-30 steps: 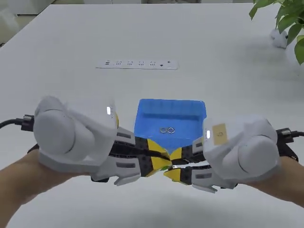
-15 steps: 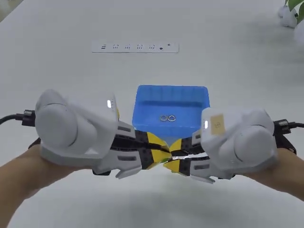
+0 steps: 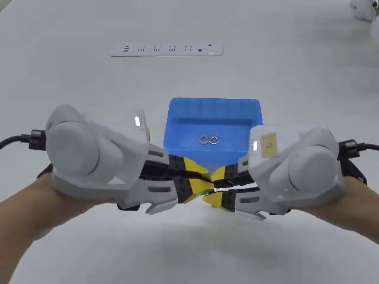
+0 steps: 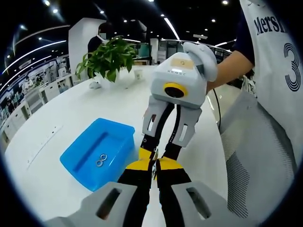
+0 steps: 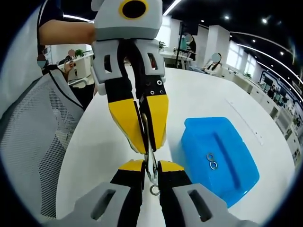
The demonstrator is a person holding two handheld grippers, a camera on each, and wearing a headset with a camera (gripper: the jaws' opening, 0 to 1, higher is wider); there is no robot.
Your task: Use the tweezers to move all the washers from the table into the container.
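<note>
The blue container [image 3: 177,127] sits on the white table just beyond my two grippers, with two washers [image 3: 208,140] side by side on its floor. The left gripper [image 3: 198,184] and right gripper [image 3: 214,198] meet tip to tip in front of it. Thin metal tweezers [image 5: 149,151] run between them, and the yellow jaws of both are shut on them. In the right gripper view a washer [image 5: 155,190] lies just past the tweezers' tips, between my right gripper's [image 5: 151,166] fingers; whether the tweezers grip it is unclear. The left gripper view has the container [image 4: 80,163] at lower left.
A white power strip [image 3: 167,49] lies at the far side of the table. A potted plant [image 4: 108,56] stands further off on the table. The person's torso in a white jersey [image 4: 270,94] is close to the table's near edge.
The head camera has tilted, so the container and power strip appear higher in the picture. Both grippers stay joined at the tips in much the same pose.
</note>
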